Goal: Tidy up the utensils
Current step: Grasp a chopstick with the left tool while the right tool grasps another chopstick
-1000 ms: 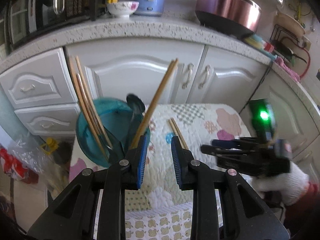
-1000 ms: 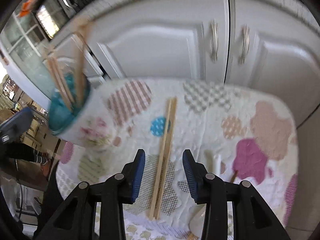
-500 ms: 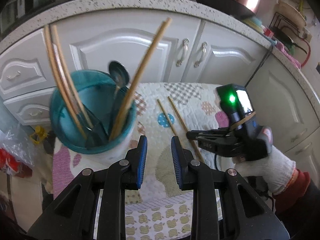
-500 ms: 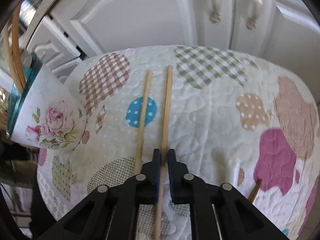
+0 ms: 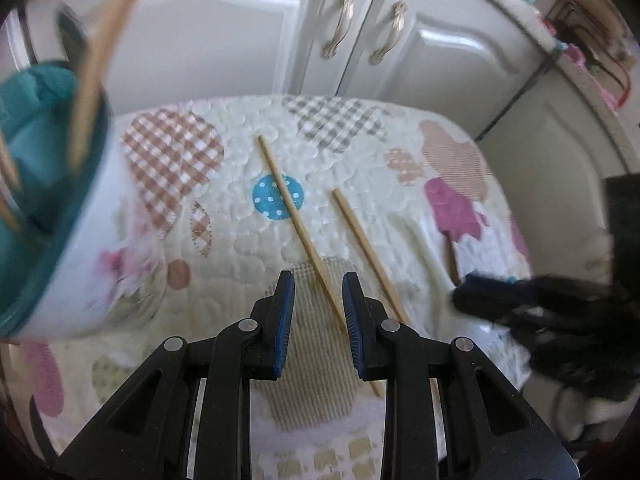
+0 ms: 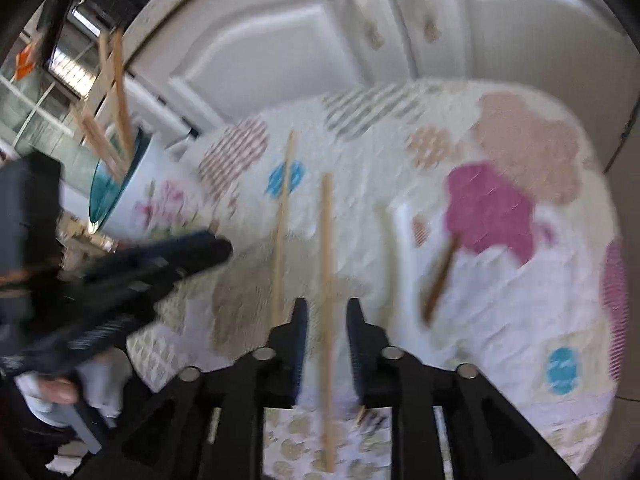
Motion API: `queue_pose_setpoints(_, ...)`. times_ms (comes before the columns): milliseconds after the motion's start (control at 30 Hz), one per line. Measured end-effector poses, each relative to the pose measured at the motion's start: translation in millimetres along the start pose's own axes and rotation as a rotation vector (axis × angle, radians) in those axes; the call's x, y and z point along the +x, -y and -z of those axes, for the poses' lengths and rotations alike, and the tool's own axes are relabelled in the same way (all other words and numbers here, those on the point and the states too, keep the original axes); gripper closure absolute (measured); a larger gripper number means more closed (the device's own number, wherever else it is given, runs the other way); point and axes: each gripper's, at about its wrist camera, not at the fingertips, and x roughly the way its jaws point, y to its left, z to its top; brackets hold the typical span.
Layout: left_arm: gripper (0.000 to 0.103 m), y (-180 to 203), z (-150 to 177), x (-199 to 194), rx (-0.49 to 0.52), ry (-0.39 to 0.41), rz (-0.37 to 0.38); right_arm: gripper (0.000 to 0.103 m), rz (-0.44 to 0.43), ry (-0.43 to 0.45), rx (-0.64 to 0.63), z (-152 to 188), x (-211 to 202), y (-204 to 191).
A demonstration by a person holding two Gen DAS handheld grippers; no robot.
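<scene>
Here, two chopsticks on quilted mat. Right gripper [image 6: 327,330] jaws opening, right chopstick [image 6: 327,248] running lengthwise between, unpinched. Left gripper [image 5: 318,308] jaws apart, straddling left chopstick [image 5: 298,224]. Cup [image 5: 68,216] far left.

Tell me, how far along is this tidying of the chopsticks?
Partly done: several chopsticks already stand in the teal cup. In hand: two loose chopsticks lie on the quilted cloth; the left gripper straddles one chopstick, the right gripper, its fingers opening, frames the other chopstick. Neither is gripped. Left: putting both in the cup.
</scene>
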Motion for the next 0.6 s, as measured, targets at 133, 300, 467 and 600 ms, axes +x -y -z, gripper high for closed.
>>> queue_pose_setpoints(133,0.079,0,-5,28,-0.024,-0.039,-0.002,0.081,0.045,-0.003,-0.019,-18,3,9)
queue_pose_setpoints(300,0.094,-2,-5,42,-0.031,-0.036,0.014,0.081,0.026,-0.031,-0.06,-37,28,-3)
queue_pose_setpoints(467,0.099,-8,19,23,-0.013,-0.078,0.032,0.081,0.034,-0.061,-0.087,-52,50,-9)
queue_pose_setpoints(600,0.099,-14,50,6,-0.004,-0.122,0.03,0.081,0.032,-0.078,-0.108,-60,66,-16)
